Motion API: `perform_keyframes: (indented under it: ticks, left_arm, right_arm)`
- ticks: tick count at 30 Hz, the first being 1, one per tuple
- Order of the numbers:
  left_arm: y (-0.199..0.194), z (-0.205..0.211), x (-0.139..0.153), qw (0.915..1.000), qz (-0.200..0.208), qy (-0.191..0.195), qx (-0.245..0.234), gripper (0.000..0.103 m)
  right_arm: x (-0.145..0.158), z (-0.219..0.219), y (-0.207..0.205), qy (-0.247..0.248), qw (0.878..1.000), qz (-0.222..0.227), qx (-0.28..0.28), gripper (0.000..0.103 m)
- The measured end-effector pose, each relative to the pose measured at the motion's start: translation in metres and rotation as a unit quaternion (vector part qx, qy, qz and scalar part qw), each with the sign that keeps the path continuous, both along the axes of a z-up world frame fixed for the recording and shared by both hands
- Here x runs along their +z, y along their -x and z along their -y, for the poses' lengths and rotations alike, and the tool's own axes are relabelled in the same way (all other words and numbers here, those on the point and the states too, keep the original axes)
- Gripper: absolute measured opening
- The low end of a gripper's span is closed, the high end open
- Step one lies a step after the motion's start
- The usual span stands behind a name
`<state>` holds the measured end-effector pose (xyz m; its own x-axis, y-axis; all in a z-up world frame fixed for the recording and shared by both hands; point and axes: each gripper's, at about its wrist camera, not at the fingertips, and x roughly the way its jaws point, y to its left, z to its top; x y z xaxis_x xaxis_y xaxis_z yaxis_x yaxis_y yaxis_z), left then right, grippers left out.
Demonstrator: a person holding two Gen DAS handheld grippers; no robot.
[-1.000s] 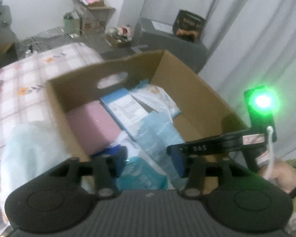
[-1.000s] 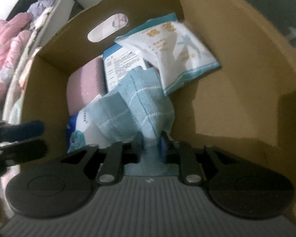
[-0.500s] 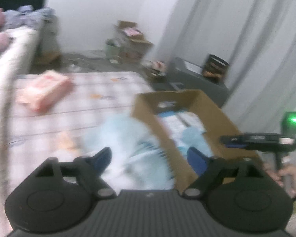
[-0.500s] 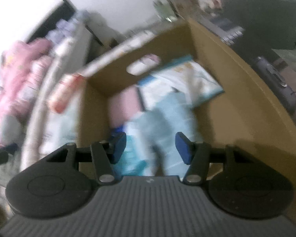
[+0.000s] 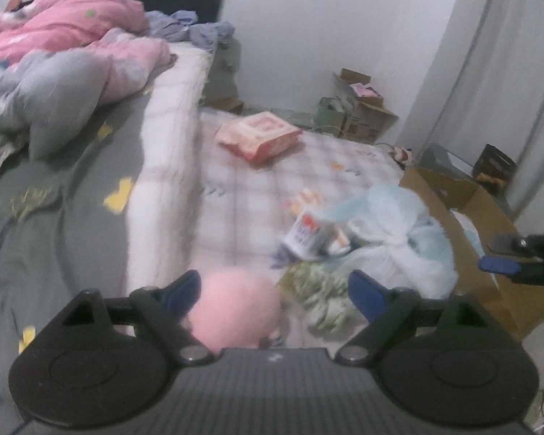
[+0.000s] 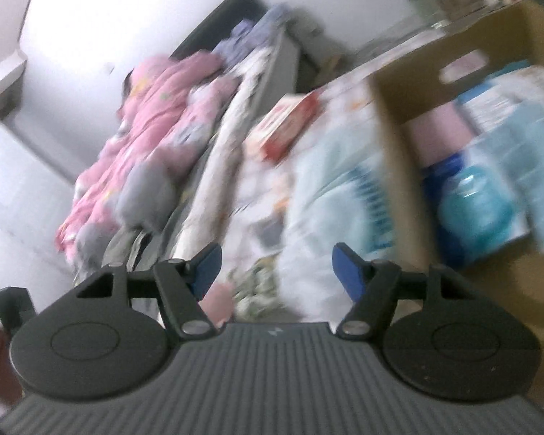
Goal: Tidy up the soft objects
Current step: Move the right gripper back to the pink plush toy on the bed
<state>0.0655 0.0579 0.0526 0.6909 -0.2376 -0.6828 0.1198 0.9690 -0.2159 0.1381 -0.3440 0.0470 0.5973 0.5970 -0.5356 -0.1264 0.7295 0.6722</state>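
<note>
Right wrist view is smeared by motion blur, so most detail is soft. My right gripper (image 6: 275,270) has jaws spread and they have just been opening; nothing between the pads, only blurred bedding beyond them. The cardboard box (image 6: 391,108) sits at the right, its far side cut off by the frame edge. Inside I make out a mauve folded cloth (image 6: 439,134), a blue-and-teal pack (image 6: 478,214) and pale blue fabric, labels unreadable. A pale blue plastic bag (image 6: 330,195) lies just beside the box's left wall, on the checked mattress (image 6: 348,98).

Left wrist view is sharper. My left gripper (image 5: 273,291) is wide apart, jaws have just been opening, gripping nothing. A pink fluffy thing (image 5: 235,311) sits low between the fingers, nearer the left finger (image 5: 181,290); its lower part is hidden behind the gripper body and I cannot tell whether it touches the pad. Its shape reads round, no clear long axis. A green-patterned cloth (image 5: 319,290) lies just right of it. The red-and-white pack (image 5: 259,136) lies flat farther up the mattress, long axis running from lower left to upper right. A small carton (image 5: 306,233) is tipped on its side against the bag. A pink quilt (image 5: 61,32) is piled at upper left. The other gripper pokes in at the right edge, mostly cropped.
</note>
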Motion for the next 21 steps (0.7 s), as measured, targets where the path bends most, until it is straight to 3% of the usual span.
perform_keyframes:
  ticks: [7,13,21]
  left_arm:
    - [0.008,-0.007,-0.041,0.9999,-0.011,-0.007,0.002,0.088]
    - [-0.012,-0.011,-0.073,0.9992,-0.026,-0.017,0.025,0.073]
    - [-0.029,-0.016,-0.091,0.9983,-0.046,-0.022,0.028,0.073]
  right_arm:
    - [-0.014,-0.074,-0.016,-0.008,0.996,-0.030,0.078,0.067]
    - [-0.030,-0.142,-0.034,-0.012,0.990,-0.048,0.134,0.067]
    - [-0.055,-0.220,-0.076,-0.009,0.981,-0.067,0.181,0.048]
